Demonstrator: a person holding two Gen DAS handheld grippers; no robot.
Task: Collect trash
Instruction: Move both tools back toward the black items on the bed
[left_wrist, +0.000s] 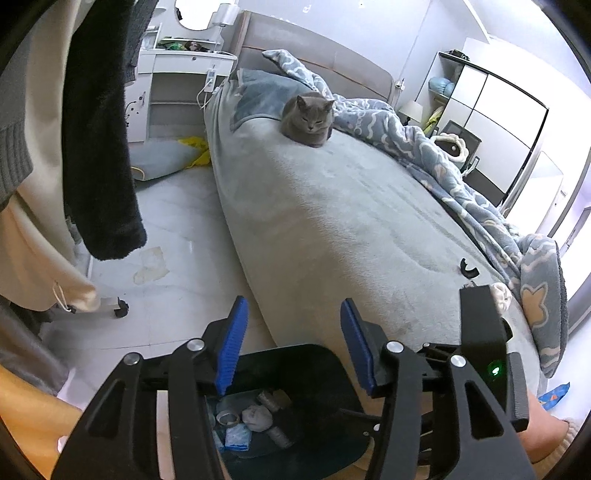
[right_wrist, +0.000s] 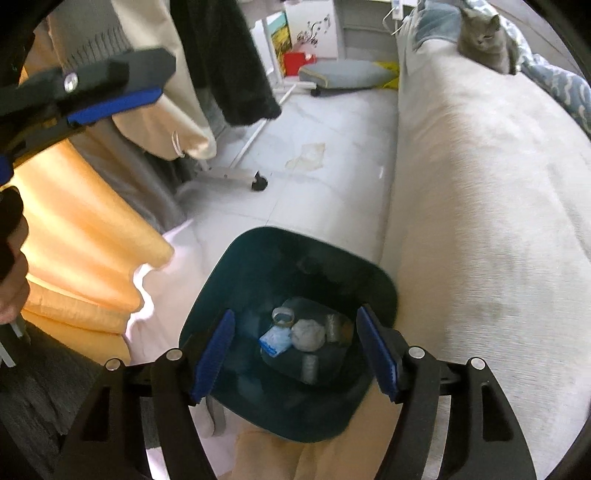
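Both tongs gape, gripping nothing: right gripper and left gripper over one dark teal plastic bin beside the bed's edge, holding about six scraps; beyond, one grey cat on the bed.

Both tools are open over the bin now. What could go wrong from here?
1. The cat on the bed might jump toward the bin and get in the way.
2. Hanging clothes could snag the left tool when reaching the floor scrap.
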